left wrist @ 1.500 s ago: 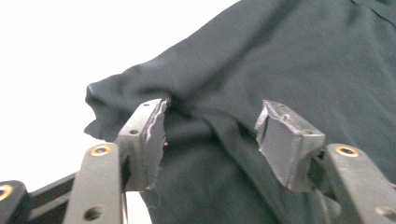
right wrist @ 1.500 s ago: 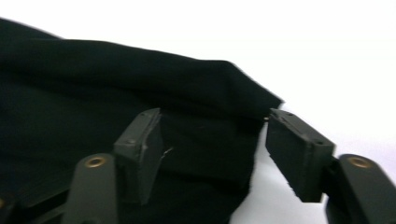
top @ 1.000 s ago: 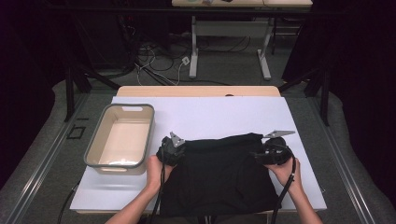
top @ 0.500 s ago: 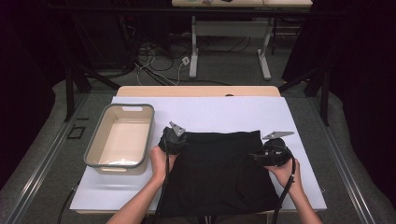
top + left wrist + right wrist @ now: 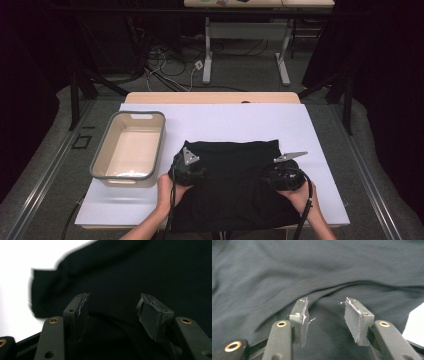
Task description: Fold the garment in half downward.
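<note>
Garment: black folded cloth garment [image 5: 232,185] lies flat on the white table cover [image 5: 320,135], at the near edge.
Left gripper [image 5: 112,312]: jaws just opening, nothing pinched, over the cloth's left edge.
Right gripper [image 5: 325,317]: jaws apart, just closing over a ridge of fabric, likely for another fold.
Bin: grey-rimmed beige plastic tub [image 5: 107,155] stands left, probably the garment's destination.

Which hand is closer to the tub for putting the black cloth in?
Left. The left hand-held gripper sits at the black cloth's edge beside the grey-rimmed beige plastic tub; the right hand-held gripper is across the cloth.
</note>
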`<action>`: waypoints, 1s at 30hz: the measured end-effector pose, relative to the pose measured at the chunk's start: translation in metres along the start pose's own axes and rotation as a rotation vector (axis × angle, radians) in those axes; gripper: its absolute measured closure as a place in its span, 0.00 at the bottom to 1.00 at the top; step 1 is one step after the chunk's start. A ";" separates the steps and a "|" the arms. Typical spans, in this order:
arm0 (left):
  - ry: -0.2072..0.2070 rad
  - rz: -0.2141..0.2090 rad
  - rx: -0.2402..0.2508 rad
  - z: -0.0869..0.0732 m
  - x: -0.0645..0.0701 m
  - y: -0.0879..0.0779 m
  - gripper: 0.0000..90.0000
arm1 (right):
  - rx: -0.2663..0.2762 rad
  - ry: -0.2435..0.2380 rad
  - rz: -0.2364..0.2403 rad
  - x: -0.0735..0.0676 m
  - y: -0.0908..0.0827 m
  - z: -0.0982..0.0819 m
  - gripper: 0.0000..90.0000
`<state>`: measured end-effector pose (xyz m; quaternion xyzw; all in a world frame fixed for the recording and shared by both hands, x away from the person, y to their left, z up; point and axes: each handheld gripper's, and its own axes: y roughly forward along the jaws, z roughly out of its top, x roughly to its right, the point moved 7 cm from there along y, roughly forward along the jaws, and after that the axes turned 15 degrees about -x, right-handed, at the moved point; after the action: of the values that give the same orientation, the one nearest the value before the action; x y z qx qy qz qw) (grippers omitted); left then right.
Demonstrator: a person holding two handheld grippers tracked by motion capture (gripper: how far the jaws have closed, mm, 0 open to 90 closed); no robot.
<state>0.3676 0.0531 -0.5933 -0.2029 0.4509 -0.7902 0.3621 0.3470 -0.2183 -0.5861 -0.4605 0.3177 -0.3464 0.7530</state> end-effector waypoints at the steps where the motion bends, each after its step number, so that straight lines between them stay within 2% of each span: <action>1: 0.002 -0.017 -0.001 -0.004 0.004 -0.004 0.46 | -0.009 -0.006 0.024 -0.007 0.001 -0.002 0.62; 3: 0.011 -0.031 -0.011 -0.010 0.008 -0.007 0.46 | -0.016 -0.019 0.027 -0.012 0.002 -0.004 0.62; 4: 0.015 -0.052 -0.013 -0.015 0.013 -0.010 0.47 | -0.002 -0.019 0.061 -0.021 0.003 -0.006 0.61; 5: 0.025 -0.070 -0.031 -0.027 0.018 -0.013 0.47 | -0.024 -0.024 0.067 -0.024 0.004 -0.009 0.60; 6: 0.024 -0.100 -0.045 -0.034 0.022 -0.014 0.47 | -0.013 -0.022 0.085 -0.027 0.006 -0.009 0.60; 8: 0.013 -0.129 -0.067 -0.044 0.027 -0.012 0.49 | -0.055 -0.036 0.073 -0.032 0.011 -0.013 0.62; 10: 0.021 -0.125 -0.049 -0.047 0.028 -0.011 0.53 | -0.056 -0.049 0.051 -0.033 0.015 -0.013 0.70; 11: 0.031 -0.122 -0.029 -0.048 0.031 -0.012 0.58 | -0.052 -0.061 0.037 -0.033 0.015 -0.013 0.74; 13: 0.049 -0.133 -0.013 -0.049 0.035 -0.012 0.71 | -0.079 -0.063 0.034 -0.035 0.014 -0.015 0.83; 14: 0.049 -0.133 -0.013 -0.049 0.035 -0.012 0.79 | -0.046 -0.069 0.033 -0.036 0.016 -0.014 0.89; 15: 0.067 -0.145 -0.007 -0.049 0.041 -0.011 0.85 | -0.049 -0.069 0.033 -0.037 0.016 -0.015 0.93; 16: 0.074 -0.151 -0.002 -0.048 0.042 -0.012 0.90 | -0.048 -0.073 0.035 -0.038 0.015 -0.016 0.96; 18: 0.079 -0.158 0.001 -0.048 0.043 -0.013 0.94 | -0.050 -0.072 0.011 -0.038 0.012 -0.017 0.98; 19: 0.074 -0.176 0.009 -0.048 0.044 -0.014 0.94 | -0.036 -0.071 0.012 -0.038 0.011 -0.018 0.99; 21: 0.072 -0.186 0.012 -0.049 0.044 -0.016 0.95 | -0.053 -0.074 0.002 -0.037 0.007 -0.021 0.99; 22: 0.075 -0.187 0.023 -0.048 0.045 -0.019 0.95 | -0.033 -0.058 -0.005 -0.036 0.007 -0.021 0.99; 24: 0.073 -0.208 0.048 -0.046 0.047 -0.026 0.95 | -0.028 -0.034 -0.025 -0.029 0.002 -0.026 1.00; 26: 0.086 -0.200 0.038 -0.047 0.046 -0.025 0.94 | -0.025 -0.011 -0.029 -0.022 0.000 -0.030 1.00; 28: 0.080 -0.200 0.026 -0.048 0.045 -0.023 0.93 | -0.022 -0.004 -0.034 -0.020 -0.001 -0.030 0.99; 29: 0.074 -0.191 -0.004 -0.049 0.041 -0.019 0.80 | -0.017 0.002 -0.031 -0.018 -0.001 -0.030 0.98; 30: 0.074 -0.191 -0.004 -0.049 0.041 -0.019 0.76 | -0.017 0.002 -0.031 -0.018 -0.001 -0.030 0.98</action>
<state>0.3017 0.0560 -0.6025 -0.2163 0.4444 -0.8270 0.2679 0.3124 -0.2180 -0.5935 -0.4715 0.3144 -0.3559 0.7431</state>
